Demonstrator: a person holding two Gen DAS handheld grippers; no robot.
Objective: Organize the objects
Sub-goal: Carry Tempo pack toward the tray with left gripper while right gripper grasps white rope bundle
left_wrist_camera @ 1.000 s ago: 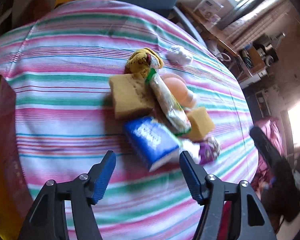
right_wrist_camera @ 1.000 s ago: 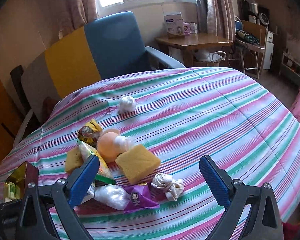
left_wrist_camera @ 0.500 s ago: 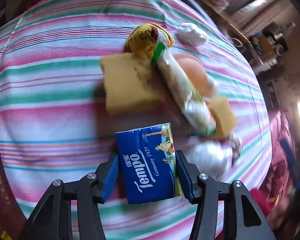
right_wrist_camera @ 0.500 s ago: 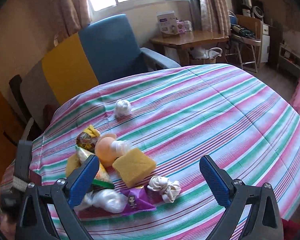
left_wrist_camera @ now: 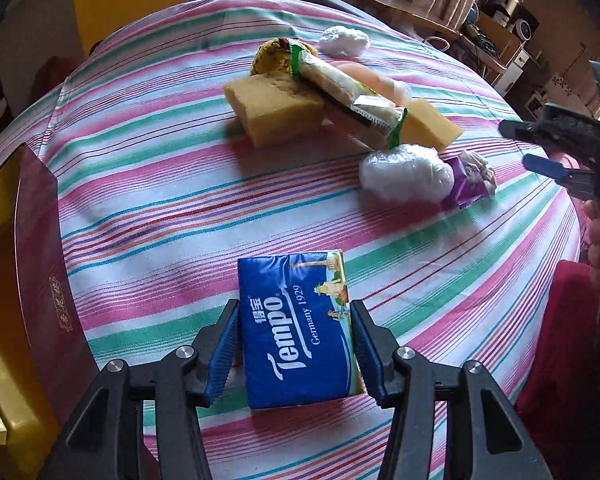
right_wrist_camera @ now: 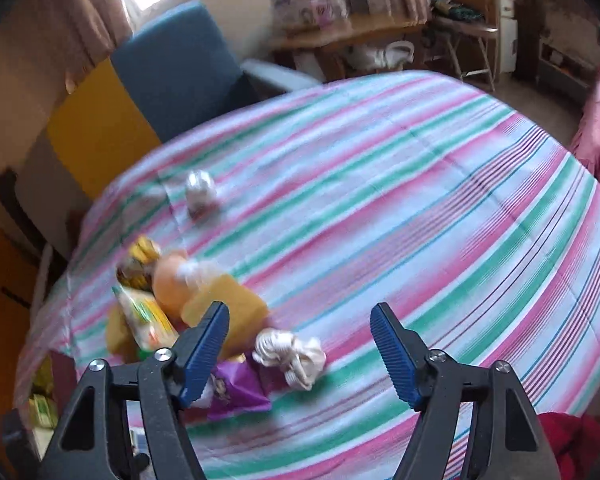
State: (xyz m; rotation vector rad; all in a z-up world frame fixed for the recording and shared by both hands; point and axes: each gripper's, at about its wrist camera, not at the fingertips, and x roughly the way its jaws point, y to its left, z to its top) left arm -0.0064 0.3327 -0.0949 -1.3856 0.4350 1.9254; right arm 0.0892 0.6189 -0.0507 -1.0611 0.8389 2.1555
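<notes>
The left gripper clamps a blue Tempo tissue pack by its two long sides, its blue pads pressed flat against the wrapper, with the pack's far end reaching out past the fingertips over the striped cloth of the bench near its near edge. Whether the pack hangs just above the cloth or rests on it cannot be told from the left wrist view. The step in hand looks like carrying one item away from the jumble, and the dark red box with a gold interior standing at the bench's left edge appears the likely destination; the next move would call for swinging the pack left and clearing the box wall before letting go. The rest of the objects sit toward the far side of the bench: a yellow sponge with a long snack packet lying across it, a second sponge beyond, a clear plastic bundle touching a purple sachet, and a white wad well apart near the far edge. The right gripper hangs with jaws spread wide and nothing between them, angled down over a knotted white cord beside the sachet at the bench's near edge; its view is blurred, suggesting motion. A grab there would need the jaws lowered around the cord alone, without catching the sachet.
</notes>
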